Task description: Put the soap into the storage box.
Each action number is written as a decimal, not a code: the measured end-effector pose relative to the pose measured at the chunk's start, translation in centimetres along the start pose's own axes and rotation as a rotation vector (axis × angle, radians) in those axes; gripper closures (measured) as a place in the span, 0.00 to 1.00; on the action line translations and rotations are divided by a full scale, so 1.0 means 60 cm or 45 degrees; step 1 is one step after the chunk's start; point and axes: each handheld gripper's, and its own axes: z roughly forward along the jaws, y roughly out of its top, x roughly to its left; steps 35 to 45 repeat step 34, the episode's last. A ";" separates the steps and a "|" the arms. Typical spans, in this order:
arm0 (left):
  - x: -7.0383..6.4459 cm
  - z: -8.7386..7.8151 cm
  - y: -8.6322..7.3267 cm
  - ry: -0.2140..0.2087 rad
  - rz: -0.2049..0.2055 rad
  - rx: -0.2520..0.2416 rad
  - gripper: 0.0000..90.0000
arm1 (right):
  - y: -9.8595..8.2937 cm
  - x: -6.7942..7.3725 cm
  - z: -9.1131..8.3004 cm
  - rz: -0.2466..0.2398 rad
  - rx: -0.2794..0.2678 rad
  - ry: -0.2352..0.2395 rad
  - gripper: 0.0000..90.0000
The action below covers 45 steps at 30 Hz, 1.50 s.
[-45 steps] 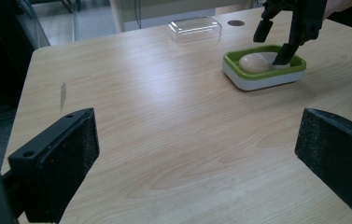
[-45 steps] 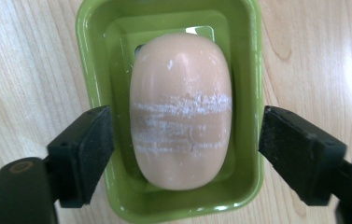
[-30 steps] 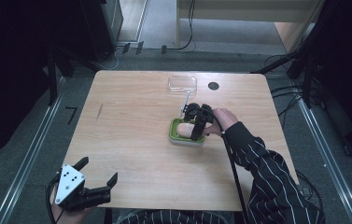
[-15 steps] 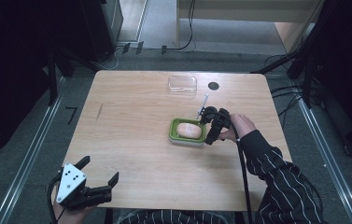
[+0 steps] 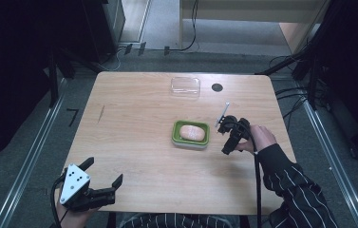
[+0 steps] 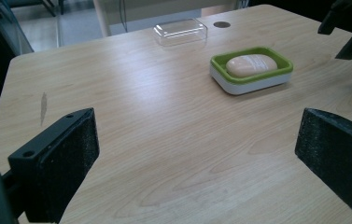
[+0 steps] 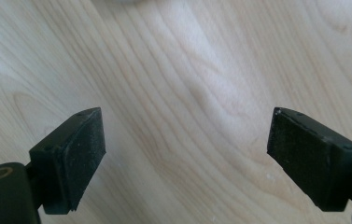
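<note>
High view: right claw (image 5: 231, 137) sits just right of the green soap dish (image 5: 191, 134), apart from it, jaws spread, gripping nothing. Soap bar (image 5: 192, 131) lies in the dish, near the table's (image 5: 134, 123) middle, toward the right edge. Left claw (image 5: 101, 183) hangs at the near left corner, released, partly cut off by the frame. Clear lid (image 5: 185, 86) near the far edge, black round mark (image 5: 217, 87) just beside it. Floor is grey, metal rails on both sides, cables at the back; surroundings too dark to read.

Left gripper view: jaws wide apart, bare wood between them. Dish (image 6: 251, 70) with soap (image 6: 250, 64) ahead, lid (image 6: 180, 31) beyond. Other claw cut off at top right.

Right gripper view: jaws spread over bare wood grain, nothing between. A pale blurred edge at the top, can't identify it.
</note>
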 end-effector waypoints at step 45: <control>-0.015 0.013 0.004 0.073 0.108 0.104 0.15 | -0.101 0.023 0.035 0.095 0.061 -0.003 0.13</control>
